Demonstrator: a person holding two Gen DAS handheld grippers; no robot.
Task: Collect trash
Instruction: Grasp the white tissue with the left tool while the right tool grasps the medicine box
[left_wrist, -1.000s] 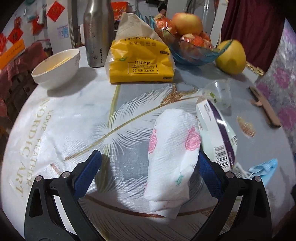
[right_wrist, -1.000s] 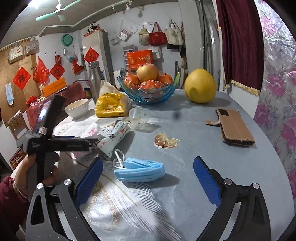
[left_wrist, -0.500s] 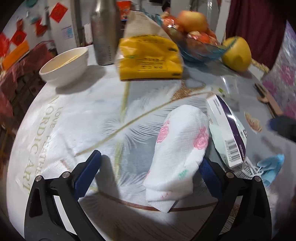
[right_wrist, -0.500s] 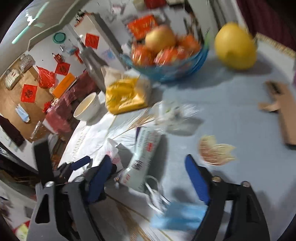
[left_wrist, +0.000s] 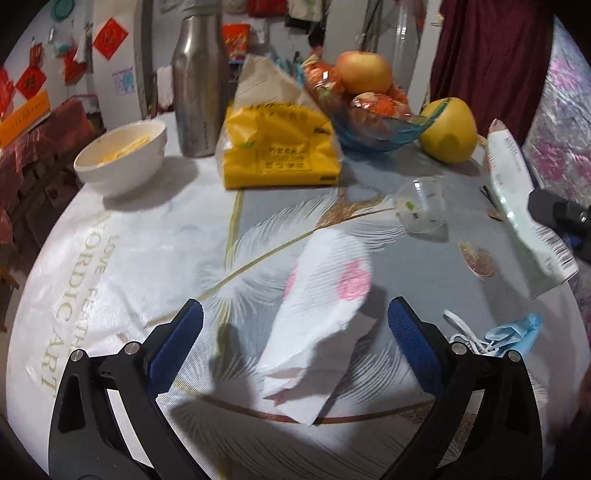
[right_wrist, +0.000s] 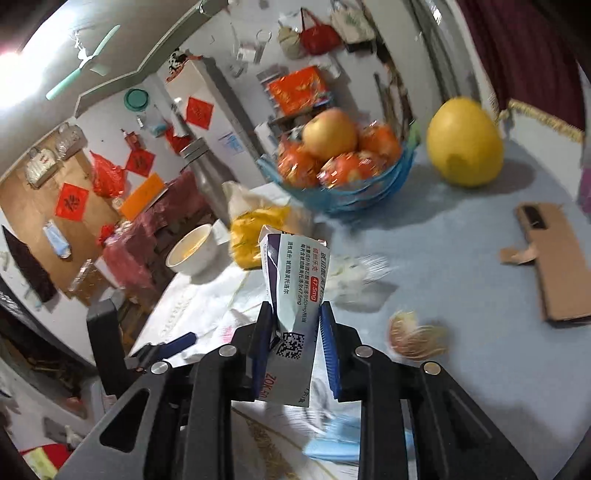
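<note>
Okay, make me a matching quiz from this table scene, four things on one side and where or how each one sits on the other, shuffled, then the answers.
Things:
1. medicine box
2. floral paper towel
3. blue face mask
4. clear plastic cup

States:
A. lying on its side on the tablecloth, near the fruit bowl
B. clamped between the right gripper jaws, off the table
C. crumpled at the table's near right edge, beside the left gripper
D. lying between the open left jaws, untouched

Pairs: 1-B, 2-D, 3-C, 4-A
</note>
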